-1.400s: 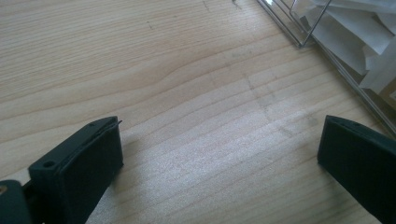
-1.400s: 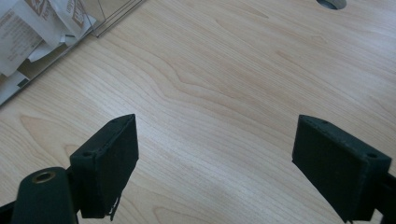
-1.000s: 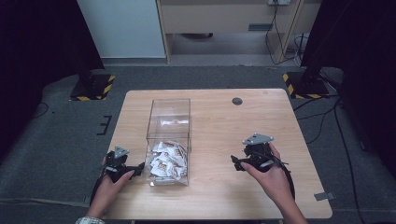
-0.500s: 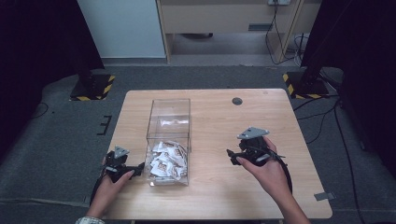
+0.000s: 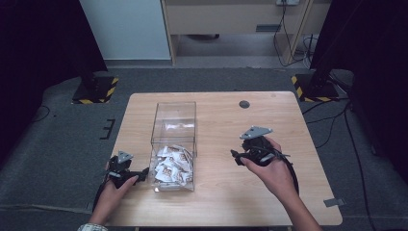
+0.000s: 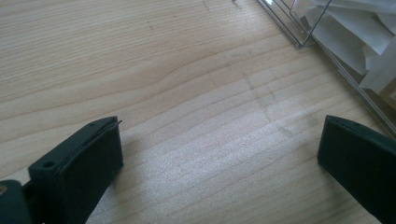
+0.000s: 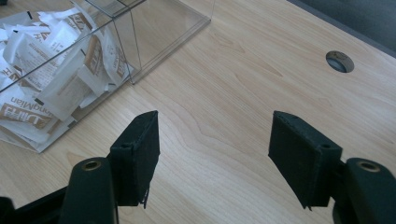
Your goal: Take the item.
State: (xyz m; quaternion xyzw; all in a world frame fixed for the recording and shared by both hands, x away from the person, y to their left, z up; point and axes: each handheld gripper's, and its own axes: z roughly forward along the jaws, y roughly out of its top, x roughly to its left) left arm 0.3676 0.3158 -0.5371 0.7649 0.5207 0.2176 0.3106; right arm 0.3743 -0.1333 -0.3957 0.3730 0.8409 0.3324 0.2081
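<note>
We see the left hand-held gripper [image 5: 142, 173] low over the table [image 5: 221, 120], released, its jaws spread wide with bare wood between them and nothing held. Just beside its jaw tips, on the side it points toward, stands the clear box [image 5: 174, 144]; in the left gripper view the box's lower edge [image 6: 327, 46] runs diagonally just past the far jaw, apart from it, and we cannot tell any contact. White sachets [image 5: 171, 165] with brown print lie heaped in the part of the box nearest the left hand-held gripper; the part of the box farther from it holds only a few.

We see the right hand-held gripper [image 5: 234, 154] held above the table in the person's right hand [image 5: 272, 171], released as well, jaws wide apart and empty, a grey plate on top. It points toward the box, which sits ahead of it and to the left of its jaws in the right gripper view [image 7: 126, 42], near but clearly apart. The sachets [image 7: 46, 79] press against the clear wall facing this hand-held gripper. A round hole [image 7: 339, 61] in the table lies ahead and to the right of the right hand-held gripper, well apart from the box
</note>
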